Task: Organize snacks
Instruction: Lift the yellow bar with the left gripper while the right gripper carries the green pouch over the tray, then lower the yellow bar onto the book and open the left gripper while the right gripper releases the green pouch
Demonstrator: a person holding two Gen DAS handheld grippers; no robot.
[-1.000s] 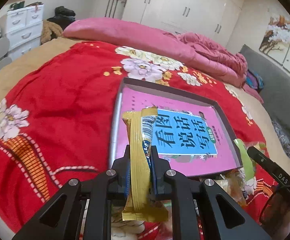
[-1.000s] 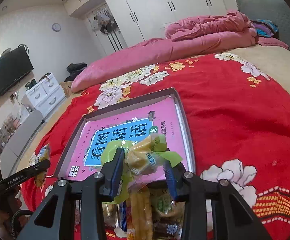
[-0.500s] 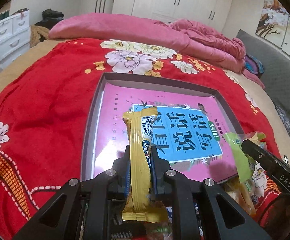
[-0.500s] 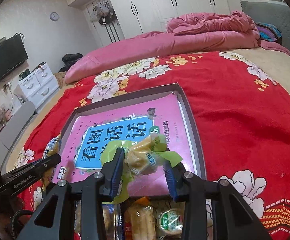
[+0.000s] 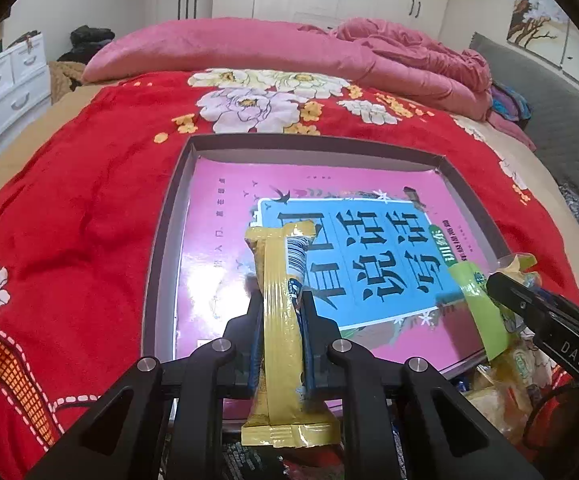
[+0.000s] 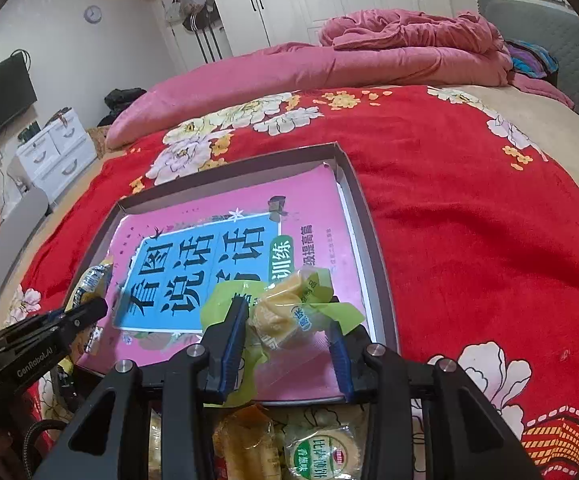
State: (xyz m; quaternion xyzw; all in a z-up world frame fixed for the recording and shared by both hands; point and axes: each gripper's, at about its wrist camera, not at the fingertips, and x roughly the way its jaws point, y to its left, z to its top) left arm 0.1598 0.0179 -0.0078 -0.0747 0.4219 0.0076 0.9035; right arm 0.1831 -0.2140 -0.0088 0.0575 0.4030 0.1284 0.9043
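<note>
Left wrist view: left gripper (image 5: 280, 308) is clenching a long gold-wrapped snack bar (image 5: 280, 320), bar standing upright between the pads, top end with a barcode patch poking over the book, bottom end hanging below the fingers; it is hovering over the near edge of a shallow grey box (image 5: 165, 248) lying on a red floral blanket (image 5: 69, 220); inside the box a pink book with a blue title panel (image 5: 369, 256) is lying flat, filling nearly the whole floor; at the right edge the right gripper (image 5: 501, 284) is showing side-on, carrying a green-and-clear wrapper; loose snack packets (image 5: 501, 392) are lying on the blanket just in front of the box's near right corner; pink quilt (image 5: 289, 48) is bunched at the far side of the bed. Right wrist view: right gripper (image 6: 289, 320) is grasping a yellow pastry in a green-edged clear wrapper (image 6: 285, 312), pads pressing its sides, held over the near right part of the book (image 6: 225, 248) inside the box (image 6: 369, 232); left gripper (image 6: 89, 308) is coming in from the left edge with the gold bar's end (image 6: 91, 280) sticking past its tip over the box's left wall; below the fingers a round biscuit packet (image 6: 323, 454) and an orange-yellow snack packet (image 6: 245, 436) are lying on the blanket (image 6: 469, 220) just outside the box
</note>
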